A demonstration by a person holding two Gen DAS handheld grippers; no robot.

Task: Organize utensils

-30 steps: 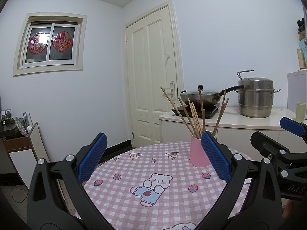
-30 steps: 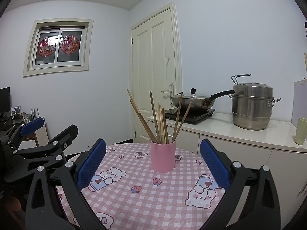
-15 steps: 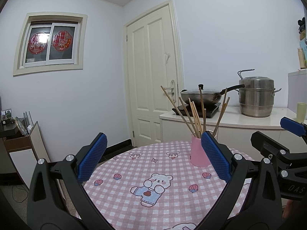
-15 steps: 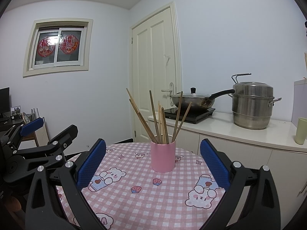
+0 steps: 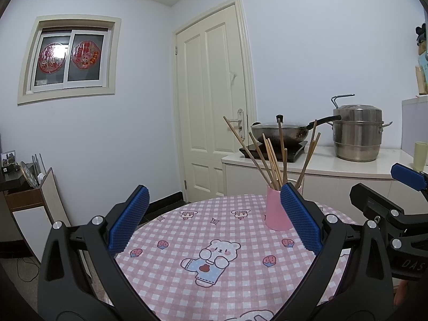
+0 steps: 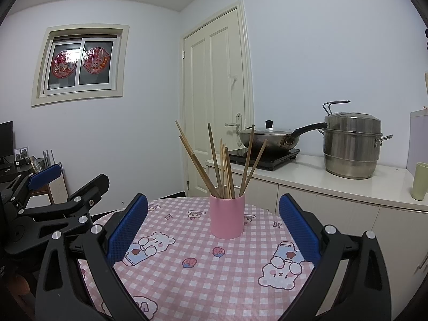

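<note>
Both the left gripper (image 5: 214, 222) and the right gripper (image 6: 212, 227) are hovering spread wide, holding nothing. The wooden chopsticks (image 6: 223, 168) are standing in the pink cylindrical cup (image 6: 226, 216) on the round pink checkered table (image 6: 214, 275).

Left gripper (image 5: 214, 222): jaws spread wide, blue pads (image 5: 128, 220) facing inward, nothing between them; held level above the near part of the table (image 5: 187, 281), pointing forward.

Right gripper (image 6: 212, 227): jaws spread wide, blue pads (image 6: 299, 230) facing inward, nothing between them; held level above the table, beside the left gripper on its right, not touching it.
</note>
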